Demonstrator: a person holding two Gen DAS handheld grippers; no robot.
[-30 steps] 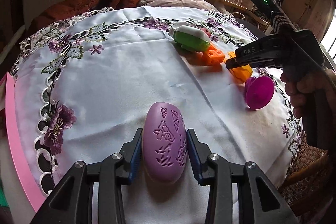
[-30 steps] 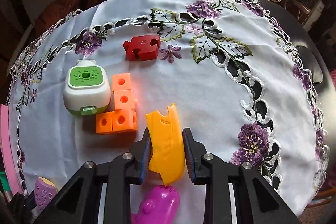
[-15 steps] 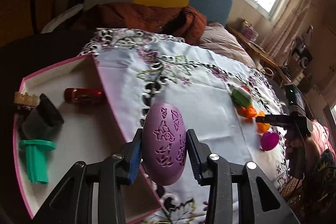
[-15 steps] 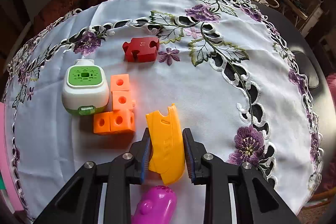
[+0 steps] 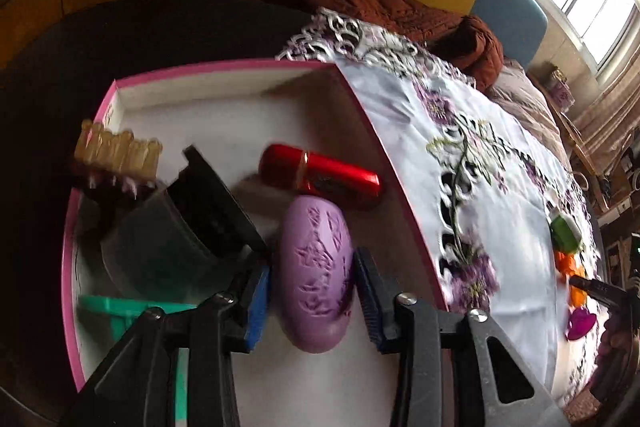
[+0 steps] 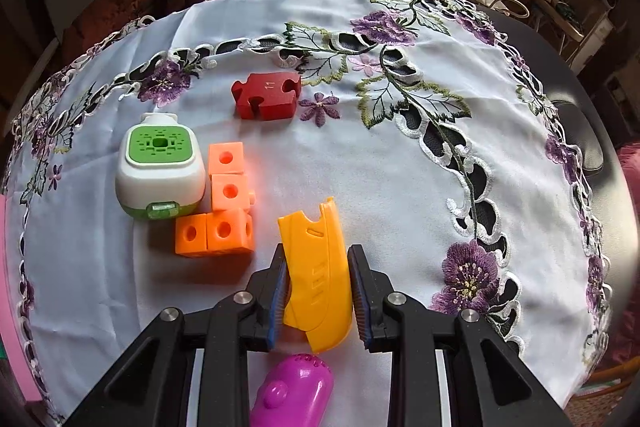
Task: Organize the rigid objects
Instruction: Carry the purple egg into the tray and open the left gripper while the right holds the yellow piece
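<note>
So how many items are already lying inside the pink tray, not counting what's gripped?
4, possibly more hidden: red tube at centre, amber comb-like piece at the far left rim, dark block beside it, teal piece nearest the camera.

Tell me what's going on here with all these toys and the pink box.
A person is sorting small toys off the embroidered tablecloth into a pink-rimmed box, using a handheld gripper in each hand. The left gripper has a purple oval piece between its closing jaws over the box, where a red tube already lies. The right gripper is shut on a yellow piece above the cloth. The orange cubes, green-and-white gadget, red puzzle piece and magenta toy are still out.
</note>
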